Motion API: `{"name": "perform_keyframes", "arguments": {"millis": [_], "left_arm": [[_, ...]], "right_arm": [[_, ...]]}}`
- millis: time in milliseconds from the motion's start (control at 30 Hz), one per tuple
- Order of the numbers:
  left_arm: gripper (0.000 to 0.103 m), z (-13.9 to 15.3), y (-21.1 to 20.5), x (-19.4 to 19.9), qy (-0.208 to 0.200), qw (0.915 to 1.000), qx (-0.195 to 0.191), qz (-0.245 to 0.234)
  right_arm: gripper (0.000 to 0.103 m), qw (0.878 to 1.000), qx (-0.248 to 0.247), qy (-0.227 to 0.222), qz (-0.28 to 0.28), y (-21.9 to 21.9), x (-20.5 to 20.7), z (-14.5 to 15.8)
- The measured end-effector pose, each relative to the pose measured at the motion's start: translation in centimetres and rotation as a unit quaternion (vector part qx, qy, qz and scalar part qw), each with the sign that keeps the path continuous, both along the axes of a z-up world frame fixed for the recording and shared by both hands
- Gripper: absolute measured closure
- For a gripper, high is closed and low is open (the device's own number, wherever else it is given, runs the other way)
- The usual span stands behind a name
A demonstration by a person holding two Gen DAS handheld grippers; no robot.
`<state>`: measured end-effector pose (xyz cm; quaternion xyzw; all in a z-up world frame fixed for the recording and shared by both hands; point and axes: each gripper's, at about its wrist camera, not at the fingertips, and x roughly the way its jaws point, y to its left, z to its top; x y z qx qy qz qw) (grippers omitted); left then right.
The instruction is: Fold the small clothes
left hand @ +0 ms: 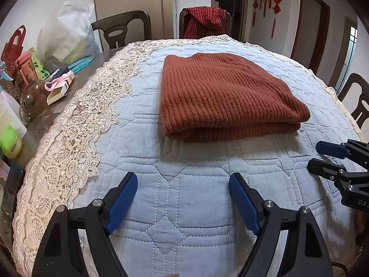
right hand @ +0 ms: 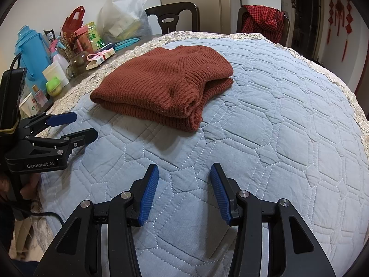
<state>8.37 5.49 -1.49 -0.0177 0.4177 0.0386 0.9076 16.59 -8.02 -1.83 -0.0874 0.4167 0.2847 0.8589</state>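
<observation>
A rust-brown ribbed knit garment [left hand: 221, 94] [right hand: 161, 80] lies folded into a thick rectangle on the pale blue quilted cover [left hand: 175, 184] [right hand: 276, 127]. My left gripper [left hand: 183, 180] hangs over bare quilt in front of the garment, jaws wide apart, nothing between them. My right gripper [right hand: 184, 173] is also over bare quilt short of the garment, jaws apart and empty. Each gripper shows in the other's view: the right gripper [left hand: 320, 154] at the right edge, the left gripper [right hand: 85, 124] at the left edge, held by a hand [right hand: 27, 187].
A lace border [left hand: 76, 138] runs along the cover's left side. Beyond it stand a blue flask [right hand: 32, 55], bottles, a glass jar [left hand: 32, 101], gift bags and a white plastic bag [left hand: 66, 34]. Dark wooden chairs [left hand: 122, 30] ring the table; one carries a red checked cloth [left hand: 205, 20].
</observation>
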Motion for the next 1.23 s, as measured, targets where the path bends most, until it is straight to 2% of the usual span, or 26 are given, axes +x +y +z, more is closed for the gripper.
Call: {"name": "perform_keyframes", "arguments": {"millis": [1233], "left_arm": [[0.019,0.0,-0.12,-0.02,0.0,1.0,0.0,0.001]], "right_arm": [[0.055,1.0,0.004,0.002,0.0,-0.27,0.35,-0.07]]}}
